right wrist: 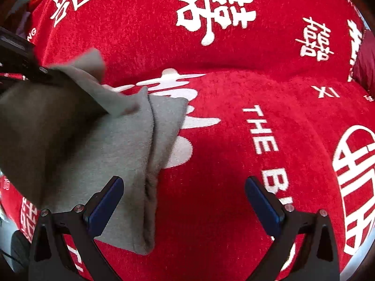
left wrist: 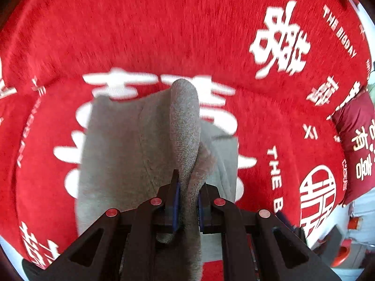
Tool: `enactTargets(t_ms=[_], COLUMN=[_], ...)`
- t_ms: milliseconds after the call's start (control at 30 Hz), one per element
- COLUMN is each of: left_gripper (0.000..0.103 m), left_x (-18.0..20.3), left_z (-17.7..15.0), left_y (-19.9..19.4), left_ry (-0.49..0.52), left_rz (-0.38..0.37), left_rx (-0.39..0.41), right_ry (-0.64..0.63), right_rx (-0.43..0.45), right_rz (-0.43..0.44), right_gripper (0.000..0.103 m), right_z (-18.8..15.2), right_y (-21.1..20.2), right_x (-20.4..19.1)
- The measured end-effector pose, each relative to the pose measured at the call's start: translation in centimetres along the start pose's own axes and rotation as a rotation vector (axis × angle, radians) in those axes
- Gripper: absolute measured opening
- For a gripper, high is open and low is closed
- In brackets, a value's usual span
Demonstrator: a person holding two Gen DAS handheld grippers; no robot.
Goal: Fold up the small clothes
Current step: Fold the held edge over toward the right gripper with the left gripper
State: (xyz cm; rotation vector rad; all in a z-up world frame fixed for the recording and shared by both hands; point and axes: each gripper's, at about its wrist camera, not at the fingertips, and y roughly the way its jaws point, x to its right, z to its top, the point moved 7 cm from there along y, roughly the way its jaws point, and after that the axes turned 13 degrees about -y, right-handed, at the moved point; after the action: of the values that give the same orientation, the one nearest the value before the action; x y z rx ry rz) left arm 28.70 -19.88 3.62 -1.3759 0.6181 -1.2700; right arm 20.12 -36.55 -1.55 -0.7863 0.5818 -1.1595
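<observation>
Left gripper (left wrist: 188, 201): fingers pinching a fold of the grey cloth (left wrist: 140, 140) — lifted.
Right gripper (right wrist: 184, 201): fingers spread — cloth by left finger.

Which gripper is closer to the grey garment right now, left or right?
Left. The left gripper is shut on a raised fold of the grey garment. The right gripper is open, its left finger over the garment's edge, gripping nothing.
</observation>
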Motion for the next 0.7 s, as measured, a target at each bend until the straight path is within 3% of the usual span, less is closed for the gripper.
enactTargets(t_ms=[100,200,333,400,433,500,533,700], left_gripper=[0.013,0.013,0.013,0.013,0.013,0.013,0.013,0.013], left_x=[-0.1,-0.1,0.0,0.1,0.3,1.1,1.7,4.5], left_z=[-1.0,-1.1,-0.7,-0.4,-0.4,-0.2,0.0,-0.1], left_y=[0.9,-0.1,-2.1,-2.6,-2.6,-2.6,-2.6,0.6], left_ry=[0.012,0.023,0.059,0.063,0.063,0.066,0.073,0.061], left_rz=[0.005,0.000,0.005,0.006,0.006,0.010,0.019,-0.011], left_rx=[-0.017,0.000,0.031,0.030,0.027,0.036,0.049,-0.002], right_ry=[-0.087,-0.255,-0.458,-0.453,-0.405,-0.310,-0.297,-0.261], right_rx=[0.023,0.044,0.004,0.012,0.021,0.069,0.088,0.063], right_rz=[0.011,0.049,0.051,-0.007,0.020,0.104,0.105,0.039], right_gripper=[0.102,0.102,0.101,0.098,0.094,0.093,0.093,0.093], right_z=[2.0,5.1,8.1,10.1,11.2,13.1,13.7,13.4], right_y=[1.1,3.2,7.7,9.2,9.5,9.1,8.9,10.0], right_x=[-0.7,-3.1,-6.0,-5.7,-5.4,-4.7,-4.4,-1.2])
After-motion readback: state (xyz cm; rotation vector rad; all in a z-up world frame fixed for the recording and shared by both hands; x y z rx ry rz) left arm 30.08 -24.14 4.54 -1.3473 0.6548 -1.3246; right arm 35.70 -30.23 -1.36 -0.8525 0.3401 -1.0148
